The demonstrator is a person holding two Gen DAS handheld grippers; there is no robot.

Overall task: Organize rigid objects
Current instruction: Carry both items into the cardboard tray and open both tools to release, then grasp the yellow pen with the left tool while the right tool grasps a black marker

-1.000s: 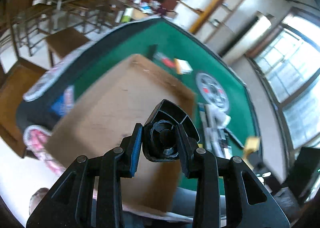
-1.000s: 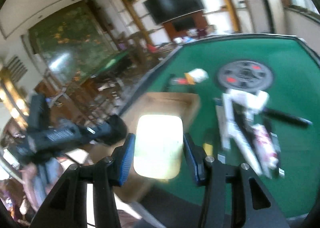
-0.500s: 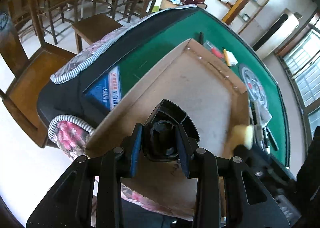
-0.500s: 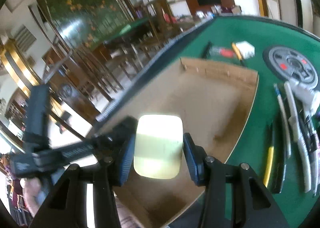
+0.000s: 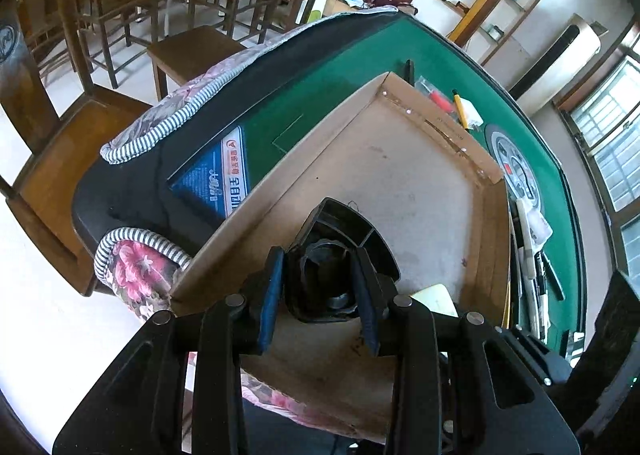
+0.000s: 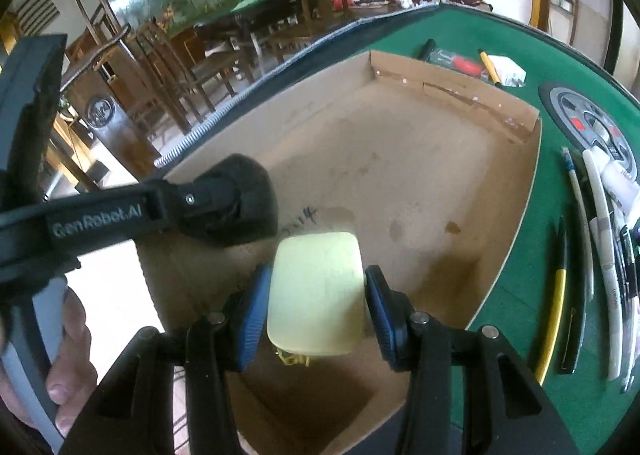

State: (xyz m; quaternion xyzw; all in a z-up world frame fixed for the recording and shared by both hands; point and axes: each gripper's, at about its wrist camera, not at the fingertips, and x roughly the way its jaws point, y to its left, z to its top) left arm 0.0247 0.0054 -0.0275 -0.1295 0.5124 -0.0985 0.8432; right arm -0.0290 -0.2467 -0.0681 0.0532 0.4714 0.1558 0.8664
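Note:
My left gripper is shut on a black plastic part and holds it over the near end of an open cardboard box. My right gripper is shut on a pale yellow rounded block, held over the near part of the same box. The black part and the left gripper's body show at the left of the right wrist view. The yellow block peeks out by the left gripper's right finger.
The box lies on a green felt table. Pens and tools lie to the right of the box beside a round grey disc. A screwdriver and a white packet lie beyond the box. Chairs stand to the left.
Both grippers have come in over the near part of the box with their objects. The left gripper now sits close beside the right one.

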